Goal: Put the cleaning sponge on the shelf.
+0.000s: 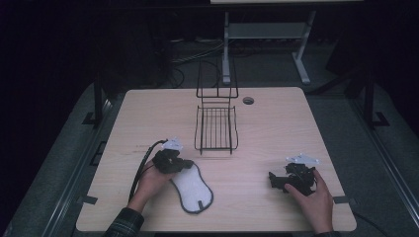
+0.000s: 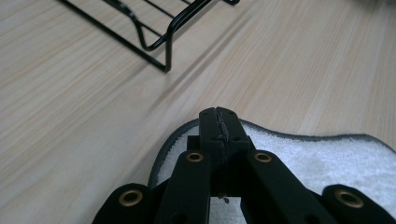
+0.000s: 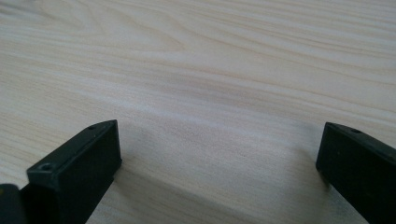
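A white padded cloth (image 1: 193, 190) with grey edging lies flat on the wooden table (image 1: 276, 128), near the front left. My left gripper (image 1: 188, 164) rests at the cloth's far end, held by a hand. In the left gripper view its jaws are pressed together, shut (image 2: 219, 122), right at the grey edge of the cloth (image 2: 327, 158); no cloth shows between them. My right gripper (image 1: 275, 181) sits low at the front right, held by the other hand. It stands wide open (image 3: 219, 149) over bare wood.
A black wire rack (image 1: 216, 129) with an upright back stands mid-table, just beyond the cloth; its front corner (image 2: 161, 44) shows close ahead of the left gripper. A round cable hole (image 1: 248, 100) lies near the table's far edge. A white desk frame (image 1: 267, 34) stands behind.
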